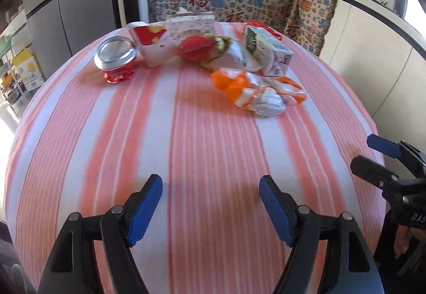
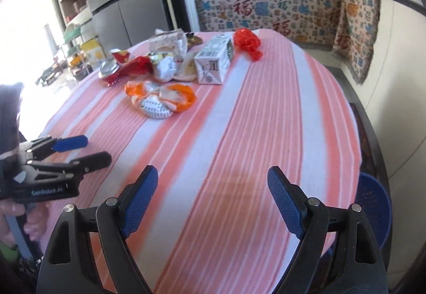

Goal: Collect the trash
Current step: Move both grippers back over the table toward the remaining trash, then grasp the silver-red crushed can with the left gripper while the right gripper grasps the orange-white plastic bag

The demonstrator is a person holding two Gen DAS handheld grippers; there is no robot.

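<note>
While both tools hover low over the striped cloth, I see the left hand-held gripper at the bottom of its own view with its blue pads spread wide and nothing between them. My right hand-held gripper is likewise spread apart and empty at the bottom of its view. Each shows in the other's camera at the frame edge. Beyond them lies bare cloth on the worktop, and the trash sits well apart, toward the far edge. Nearest is an orange-and-white wrapper, centre-right of the left view. Behind it stands a milk carton, with a crushed red can at the upper left and a red plastic bag beside the carton. A blue bin shows at the lower right, below the worktop's edge.
</note>
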